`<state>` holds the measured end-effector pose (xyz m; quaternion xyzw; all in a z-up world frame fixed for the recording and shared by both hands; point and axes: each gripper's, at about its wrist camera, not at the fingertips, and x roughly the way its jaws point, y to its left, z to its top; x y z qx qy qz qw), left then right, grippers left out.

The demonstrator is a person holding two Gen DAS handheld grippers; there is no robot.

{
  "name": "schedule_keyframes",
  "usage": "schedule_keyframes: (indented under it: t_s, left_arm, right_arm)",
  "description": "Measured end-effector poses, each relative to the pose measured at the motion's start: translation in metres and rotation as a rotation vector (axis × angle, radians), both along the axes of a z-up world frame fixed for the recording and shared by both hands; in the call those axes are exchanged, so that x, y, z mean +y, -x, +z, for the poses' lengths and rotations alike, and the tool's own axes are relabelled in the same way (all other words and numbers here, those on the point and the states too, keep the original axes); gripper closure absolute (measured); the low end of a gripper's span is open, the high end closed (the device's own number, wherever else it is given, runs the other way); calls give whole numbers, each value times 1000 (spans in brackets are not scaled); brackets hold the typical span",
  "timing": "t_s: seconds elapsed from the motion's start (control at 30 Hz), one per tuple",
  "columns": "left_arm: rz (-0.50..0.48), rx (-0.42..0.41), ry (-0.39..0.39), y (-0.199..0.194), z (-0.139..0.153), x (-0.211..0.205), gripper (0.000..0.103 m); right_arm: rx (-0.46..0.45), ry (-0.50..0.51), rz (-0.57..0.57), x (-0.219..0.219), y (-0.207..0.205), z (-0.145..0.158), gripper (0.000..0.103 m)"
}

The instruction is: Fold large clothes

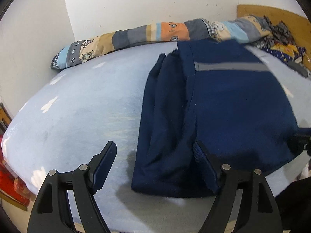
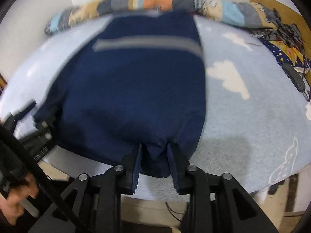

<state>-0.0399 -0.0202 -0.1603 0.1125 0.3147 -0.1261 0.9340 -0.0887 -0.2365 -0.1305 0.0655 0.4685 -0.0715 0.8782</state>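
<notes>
Across the bed [image 1: 81,104], under its pale blue blanket with white clouds, a navy garment [image 1: 229,101] lay flat with a grey stripe [image 1: 231,67] running across its far part. It sat toward the right side of the bed as the left wrist camera saw it, its left edge folded over in long pleats, its near hem close to the bed's near edge. Along the far wall ran a rolled patchwork quilt [image 1: 147,33], and more patterned bedding [image 2: 287,48] was heaped at the far right corner.

Over the garment's near left corner hung the left gripper [image 1: 155,151], its jaws wide apart, nothing pinched between them. At the near hem the right gripper [image 2: 154,151] had its jaws drawn close, clamped on a bunched fold of the navy cloth.
</notes>
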Motion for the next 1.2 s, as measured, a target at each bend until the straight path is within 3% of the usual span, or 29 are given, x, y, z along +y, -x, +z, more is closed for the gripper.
schedule_keyframes:
  t_s: [0.17, 0.4, 0.6, 0.73, 0.83, 0.93, 1.1, 1.2]
  left_arm:
    - [23, -70, 23, 13, 21, 6, 22]
    - [38, -95, 33, 11, 28, 7, 22]
    - [32, -65, 22, 4, 20, 4, 22]
    - [32, -36, 19, -4, 11, 2, 21]
    - [22, 12, 8, -10, 2, -1, 17]
    - [27, 41, 40, -13, -1, 1, 17]
    - [34, -11, 85, -8, 17, -1, 17]
    - [29, -7, 81, -15, 19, -6, 17]
  right_arm:
    - [-77, -4, 50, 8, -3, 24, 72]
    - [-98, 6, 101, 10, -59, 51, 72]
    - [-15, -37, 140, 25, -144, 38, 70]
    - [31, -27, 143, 37, -182, 23, 68]
    - [129, -25, 152, 43, -207, -3, 63]
    - [175, -13, 163, 45, -219, -5, 63]
    - [64, -29, 200, 58, -240, 36, 63]
    - [117, -47, 225, 69, -268, 23, 63]
